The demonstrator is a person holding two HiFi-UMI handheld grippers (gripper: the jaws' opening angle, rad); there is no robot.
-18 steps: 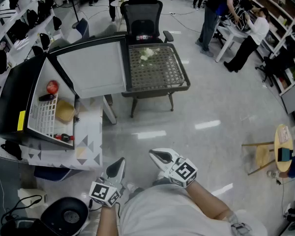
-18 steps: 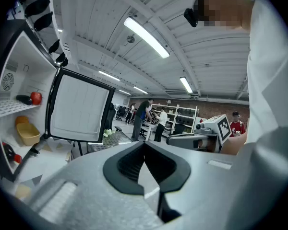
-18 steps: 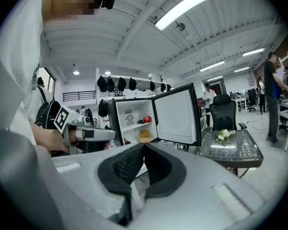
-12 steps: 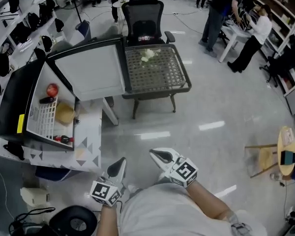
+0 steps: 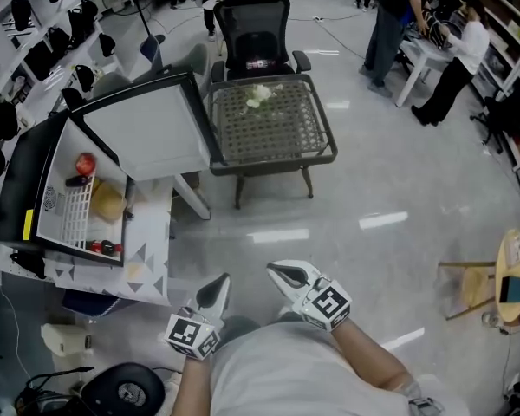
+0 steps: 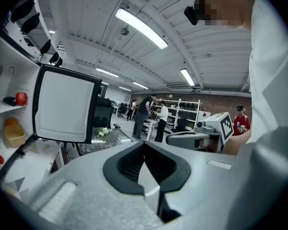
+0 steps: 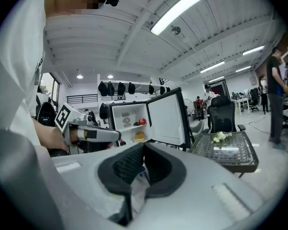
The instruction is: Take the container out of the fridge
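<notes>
The small black fridge [image 5: 22, 180] stands at the left with its door [image 5: 147, 133] swung wide. Inside, a yellowish container [image 5: 107, 202] sits on the wire shelf below a red apple [image 5: 85, 163]; the left gripper view shows the container [image 6: 13, 134] too, and the right gripper view shows the container [image 7: 139, 136] small and far. My left gripper [image 5: 218, 282] and right gripper [image 5: 282, 273] hang close to my body, well short of the fridge. Both are shut and hold nothing, their tips meeting in the left gripper [image 6: 144, 145] and right gripper [image 7: 144, 145] views.
The fridge rests on a table with a triangle-patterned cloth [image 5: 147, 250]. A mesh-topped table [image 5: 321, 137] with white flowers and a black office chair [image 5: 256, 24] stand beyond. People work at the back right. A wooden stool [image 5: 503, 271] is at the right.
The head view has shifted, so the fridge and tables sit a little further left and higher in the frame. Both grippers stay shut near my body.
</notes>
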